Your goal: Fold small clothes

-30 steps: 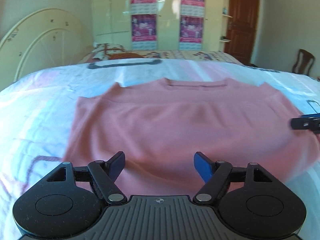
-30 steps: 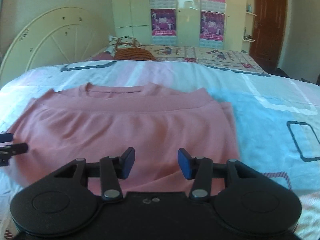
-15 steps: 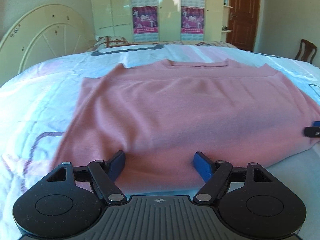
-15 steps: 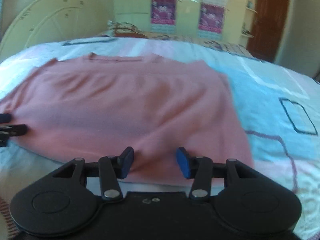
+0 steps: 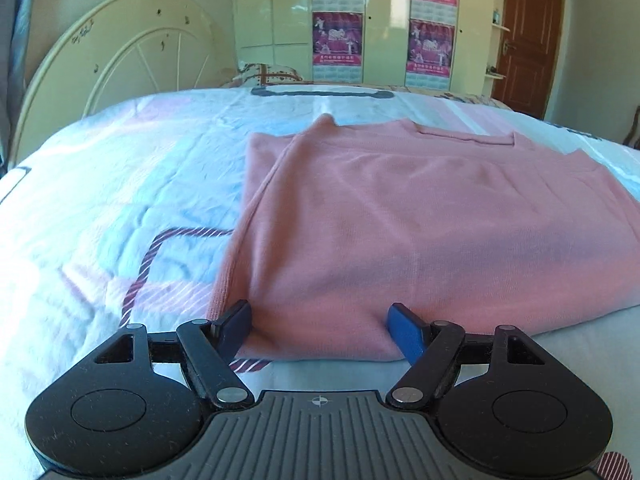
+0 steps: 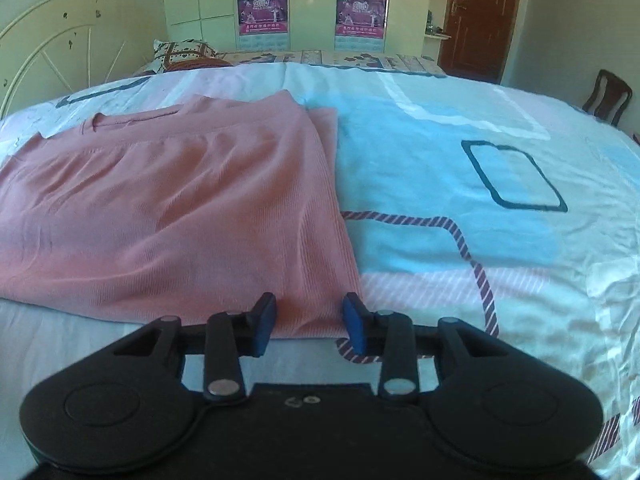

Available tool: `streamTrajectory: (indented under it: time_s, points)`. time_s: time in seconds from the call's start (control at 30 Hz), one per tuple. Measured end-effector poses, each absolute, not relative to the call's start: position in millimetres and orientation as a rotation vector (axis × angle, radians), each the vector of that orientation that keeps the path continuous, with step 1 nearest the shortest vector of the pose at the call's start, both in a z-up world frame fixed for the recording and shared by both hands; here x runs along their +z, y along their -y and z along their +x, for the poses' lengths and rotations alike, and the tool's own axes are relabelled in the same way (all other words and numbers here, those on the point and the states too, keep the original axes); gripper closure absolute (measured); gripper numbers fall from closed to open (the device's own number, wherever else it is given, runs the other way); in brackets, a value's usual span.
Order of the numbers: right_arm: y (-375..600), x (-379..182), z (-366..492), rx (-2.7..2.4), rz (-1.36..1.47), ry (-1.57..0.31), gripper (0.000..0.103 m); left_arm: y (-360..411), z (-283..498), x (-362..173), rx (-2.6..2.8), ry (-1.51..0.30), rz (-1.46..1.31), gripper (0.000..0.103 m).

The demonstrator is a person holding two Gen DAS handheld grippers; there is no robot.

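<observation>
A pink top (image 5: pixel 420 220) lies flat on the bed, neckline at the far side, its side parts folded in. My left gripper (image 5: pixel 320 328) is open at the near left corner of its hem, blue fingers on either side of the cloth edge. The pink top also shows in the right wrist view (image 6: pixel 172 208). My right gripper (image 6: pixel 308 320) is open at the near right corner of the hem, its fingers straddling the cloth. Neither gripper shows in the other's view.
The bed has a white, blue and pink patterned cover (image 6: pixel 460 200). A cream headboard (image 5: pixel 120 76) stands at the left. Pillows (image 6: pixel 180 54), wardrobes with posters (image 5: pixel 384 20), a brown door (image 6: pixel 476 16) and a chair (image 6: pixel 608 96) lie beyond.
Both grippers have moved outward and back to the near corners of the hem. The top now looks narrower, its sides folded in. Each gripper has left the other's view.
</observation>
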State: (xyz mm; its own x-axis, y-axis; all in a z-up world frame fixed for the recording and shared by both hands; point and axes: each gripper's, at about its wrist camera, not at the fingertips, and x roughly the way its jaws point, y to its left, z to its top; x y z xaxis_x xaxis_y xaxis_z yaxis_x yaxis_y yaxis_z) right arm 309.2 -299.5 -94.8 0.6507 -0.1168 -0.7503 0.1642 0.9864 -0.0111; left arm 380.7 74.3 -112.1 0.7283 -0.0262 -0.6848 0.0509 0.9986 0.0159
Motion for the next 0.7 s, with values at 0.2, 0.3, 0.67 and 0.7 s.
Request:
streamTrajectory:
  time_s: [0.2, 0.3, 0.67, 0.7]
  points:
    - [286.8, -81.4, 311.6, -0.141, 0.048, -0.817, 0.069, -68.4, 383.3, -108.9, -0.017, -0.772, 0.054, 0.028]
    - [283.8, -97.0, 317.8, -0.15, 0.023, -0.87, 0.068, -66.7, 383.8, -113.5, -0.011, -0.772, 0.056, 0.028]
    - [282.5, -99.2, 314.2, -0.153, 0.005, -0.85, 0.068, -66.3, 381.0, -116.9, -0.009, -0.76, 0.061, 0.026]
    - [282.0, -99.4, 313.9, -0.154, 0.001, -0.849, 0.068, -66.8, 381.1, -117.1, -0.01, -0.76, 0.061, 0.026]
